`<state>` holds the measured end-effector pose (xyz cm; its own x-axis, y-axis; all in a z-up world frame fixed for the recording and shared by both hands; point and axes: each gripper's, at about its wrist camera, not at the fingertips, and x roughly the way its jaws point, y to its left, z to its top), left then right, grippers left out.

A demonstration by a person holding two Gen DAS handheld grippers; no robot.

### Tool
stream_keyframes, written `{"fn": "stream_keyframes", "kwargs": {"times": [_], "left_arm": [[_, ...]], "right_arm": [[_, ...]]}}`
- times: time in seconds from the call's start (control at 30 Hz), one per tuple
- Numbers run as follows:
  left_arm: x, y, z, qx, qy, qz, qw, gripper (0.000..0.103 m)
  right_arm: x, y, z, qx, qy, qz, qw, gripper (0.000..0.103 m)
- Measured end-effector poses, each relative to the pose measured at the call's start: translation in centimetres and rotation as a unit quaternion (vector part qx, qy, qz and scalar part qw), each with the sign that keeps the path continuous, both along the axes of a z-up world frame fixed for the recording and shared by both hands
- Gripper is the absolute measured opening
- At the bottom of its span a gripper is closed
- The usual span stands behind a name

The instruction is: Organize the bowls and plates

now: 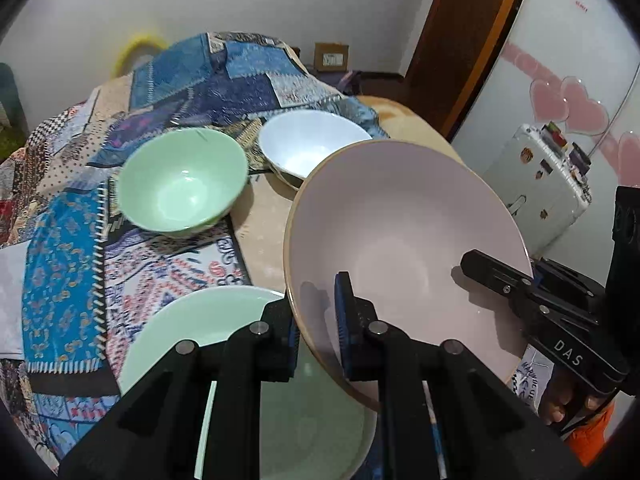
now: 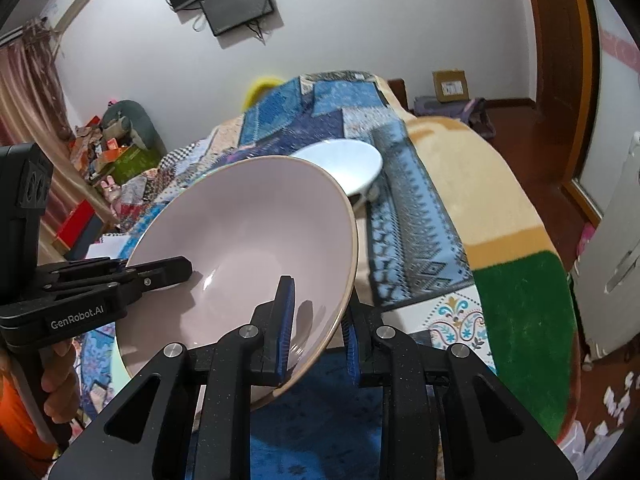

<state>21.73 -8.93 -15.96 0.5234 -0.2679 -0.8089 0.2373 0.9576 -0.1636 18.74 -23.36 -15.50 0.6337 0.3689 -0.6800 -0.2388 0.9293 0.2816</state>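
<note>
Grippers, two, left [image 1: 318,336] and right [image 2: 318,332], clamp one pink bowl [image 1: 400,240]; two more bowls; one green plate [image 1: 224,320].

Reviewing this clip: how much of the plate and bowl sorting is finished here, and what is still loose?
Done: nothing looks stacked yet. In hand: both tongs, left and right, are shut on opposite rims of the pink bowl, which is tilted above the green plate. Left: the green bowl and white bowl sit separately on the patterned cloth, ungrouped.
</note>
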Motion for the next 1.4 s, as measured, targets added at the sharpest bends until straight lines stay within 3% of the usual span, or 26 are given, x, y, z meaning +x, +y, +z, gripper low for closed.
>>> {"fn": "stream_keyframes", "kwargs": {"times": [0.23, 0.6, 1.0, 1.4], "left_arm": [[-2.8, 3.2, 2.2, -0.002, -0.02, 0.022, 0.9996, 0.015], [-6.5, 10.2, 3.2, -0.002, -0.035, 0.076, 0.9965, 0.015], [-9.4, 18.8, 2.1, -0.005, -0.029, 0.15, 0.9883, 0.015], [-11.2, 25.0, -1.6, -0.009, 0.004, 0.211, 0.9775, 0.015]], "right_arm": [[-0.9, 2.9, 1.5, -0.001, -0.016, 0.022, 1.0, 0.02], [-1.8, 9.4, 2.2, -0.014, -0.028, 0.078, 0.996, 0.02], [-1.9, 17.8, 1.0, -0.022, -0.014, 0.151, 0.988, 0.02], [-2.1, 24.1, -1.6, -0.035, 0.021, 0.208, 0.977, 0.02]]}}
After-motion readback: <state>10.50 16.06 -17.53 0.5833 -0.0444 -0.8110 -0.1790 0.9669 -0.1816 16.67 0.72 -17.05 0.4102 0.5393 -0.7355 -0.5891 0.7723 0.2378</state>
